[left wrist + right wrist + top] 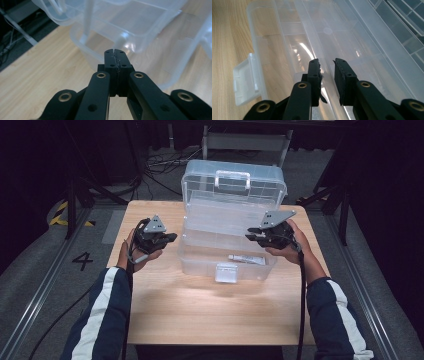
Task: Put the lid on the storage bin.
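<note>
A clear plastic toolbox point(200, 251) stands open in the middle of the wooden table point(200, 310), its lid point(233, 182) with a handle tipped back. A small white tube point(247, 259) lies on the box floor at the front right. My left gripper point(172, 237) point(115, 51) is shut with nothing in it, just off the box's left wall. My right gripper point(248, 236) point(327, 61) reaches in over the right side, its jaws closed on the thin rim of the clear inner tray point(318, 47).
The box's front latch point(226, 272) point(245, 82) hangs open toward the person. Bare wood lies in front of the box and to its left. Cables and stand legs lie on the dark floor behind the table.
</note>
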A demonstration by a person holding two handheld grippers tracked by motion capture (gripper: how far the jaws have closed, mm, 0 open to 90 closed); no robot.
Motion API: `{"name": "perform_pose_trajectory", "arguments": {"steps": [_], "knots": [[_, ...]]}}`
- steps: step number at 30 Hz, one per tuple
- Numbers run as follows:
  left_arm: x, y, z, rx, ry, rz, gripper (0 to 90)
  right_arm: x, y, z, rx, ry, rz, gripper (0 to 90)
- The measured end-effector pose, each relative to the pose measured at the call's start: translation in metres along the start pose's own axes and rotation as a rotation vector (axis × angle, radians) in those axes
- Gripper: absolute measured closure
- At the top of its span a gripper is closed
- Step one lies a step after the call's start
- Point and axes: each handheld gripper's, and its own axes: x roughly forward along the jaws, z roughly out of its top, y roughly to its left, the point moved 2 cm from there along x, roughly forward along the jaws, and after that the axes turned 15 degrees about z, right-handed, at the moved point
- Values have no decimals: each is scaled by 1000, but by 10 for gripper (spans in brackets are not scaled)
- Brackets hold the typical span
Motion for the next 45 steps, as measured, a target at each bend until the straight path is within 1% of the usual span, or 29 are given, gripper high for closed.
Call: {"name": "perform_pose_trajectory", "arguments": {"steps": [1, 2, 3, 6, 9, 10, 11, 12, 15, 17, 23, 24, 25, 26, 28, 30, 34, 35, 37, 39, 40, 41, 42, 45], "knots": [[0, 0, 0, 0, 0, 0, 900, 0, 0, 0, 0, 0, 0, 756], [1, 2, 3, 0, -4, 14, 900, 0, 0, 0, -1, 1, 0, 755], [1, 4, 6, -10, -12, 21, 900, 0, 0, -1, -5, 1, -3, 756], [2, 7, 12, -17, -23, 29, 900, 0, 2, -1, -7, 4, -3, 755], [4, 9, 15, -24, -25, 26, 900, 1, 3, -1, -13, 8, -7, 755], [4, 11, 16, -28, -28, 32, 900, 1, 4, -1, -11, 7, -6, 755], [5, 12, 17, -49, -51, 39, 900, 1, 4, -2, -10, 6, -2, 755], [5, 12, 17, -49, -51, 39, 900, 1, 4, -2, -11, 7, 0, 755], [6, 16, 22, -82, -76, 39, 900, 1, 5, -2, -13, 13, -2, 755], [6, 17, 26, -98, -92, 31, 900, 2, 6, -1, -15, 14, -2, 755], [7, 16, 41, -97, -118, 38, 900, 2, 8, -3, -21, 19, -3, 755], [7, 17, 43, -98, -123, 33, 900, 2, 8, -3, -25, 19, -5, 755], [7, 17, 44, -107, -127, 30, 900, 3, 9, -3, -22, 18, -4, 755], [8, 17, 45, -109, -126, 35, 900, 3, 9, -3, -23, 19, -3, 755], [9, 18, 47, -111, -125, 31, 900, 3, 10, -3, -28, 24, -2, 755], [10, 17, 49, -128, -133, 25, 900, 3, 11, -3, -25, 25, -1, 755], [9, 18, 57, -130, -161, 33, 900, 5, 13, -3, -32, 34, -5, 754], [8, 18, 57, -138, -163, 30, 900, 5, 13, -3, -39, 36, -10, 754], [7, 19, 59, -138, -164, 32, 900, 5, 15, -4, -35, 40, -6, 754], [6, 20, 61, -160, -181, 27, 900, 5, 15, -5, -38, 42, -4, 754], [5, 20, 62, -171, -189, 15, 900, 5, 16, -5, -43, 47, -5, 753], [5, 20, 63, -163, -186, 19, 900, 6, 17, -5, -36, 47, -1, 753], [5, 19, 64, -158, -184, 23, 900, 6, 18, -5, -38, 47, 0, 753], [4, 19, 65, -153, -186, 25, 900, 6, 19, -6, -42, 58, 13, 753]]}}
